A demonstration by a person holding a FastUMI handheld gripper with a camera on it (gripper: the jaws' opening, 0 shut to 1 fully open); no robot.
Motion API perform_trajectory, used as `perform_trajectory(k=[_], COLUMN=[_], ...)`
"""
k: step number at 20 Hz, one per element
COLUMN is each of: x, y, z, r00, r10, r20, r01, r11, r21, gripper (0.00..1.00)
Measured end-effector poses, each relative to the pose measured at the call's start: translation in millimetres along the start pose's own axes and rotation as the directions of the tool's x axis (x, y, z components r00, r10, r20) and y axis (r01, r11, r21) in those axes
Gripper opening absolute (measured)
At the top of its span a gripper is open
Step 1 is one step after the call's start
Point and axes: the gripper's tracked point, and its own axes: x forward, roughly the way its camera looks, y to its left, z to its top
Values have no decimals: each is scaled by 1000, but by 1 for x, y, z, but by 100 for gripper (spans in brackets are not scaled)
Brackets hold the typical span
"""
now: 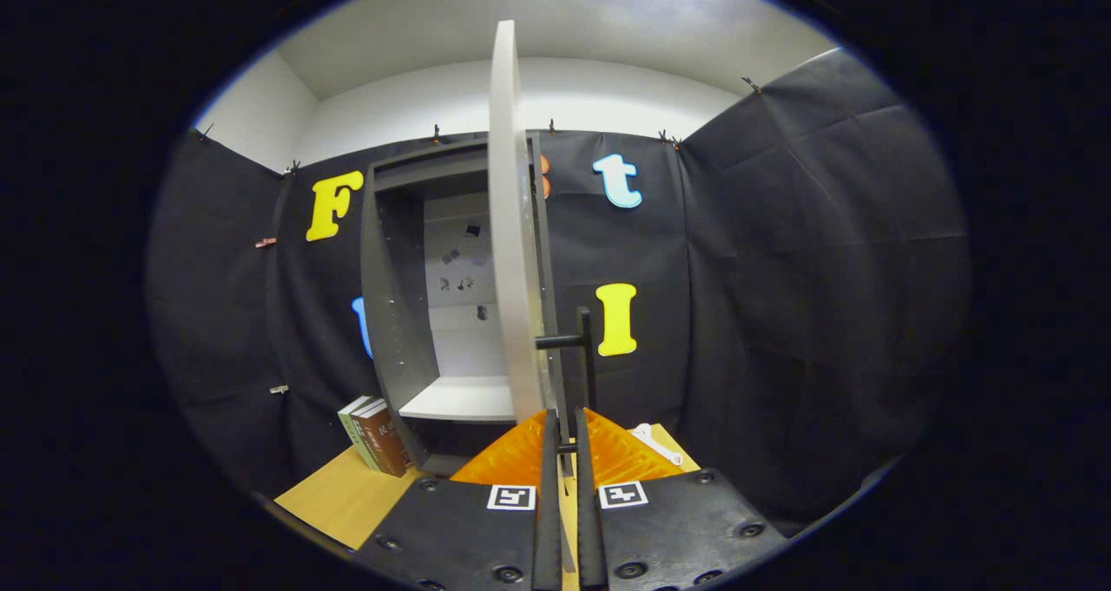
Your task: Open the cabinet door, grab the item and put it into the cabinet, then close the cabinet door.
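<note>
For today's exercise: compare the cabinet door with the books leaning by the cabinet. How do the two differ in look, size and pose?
The cabinet door is a pale grey panel, tall, swung open and seen edge-on; the books are brown and green, far shorter, and lean against the cabinet's side. The door carries a dark handle, which the gripper has its fingers closed around; the books sit untouched on the wooden table. Both stand roughly upright beside the same cabinet.
</note>
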Motion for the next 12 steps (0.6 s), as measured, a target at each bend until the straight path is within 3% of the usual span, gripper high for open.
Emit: perform_trajectory(k=[6,10,12], x=[-6,15,30], y=[60,116,144], z=[-10,-38,-55], r00=[998,989,985], r10=[50,100,106], r20=[-32,-106,-134], r01=[-52,-99,-103], r11=[998,995,994], r21=[-39,13,34], gripper=[12,12,30])
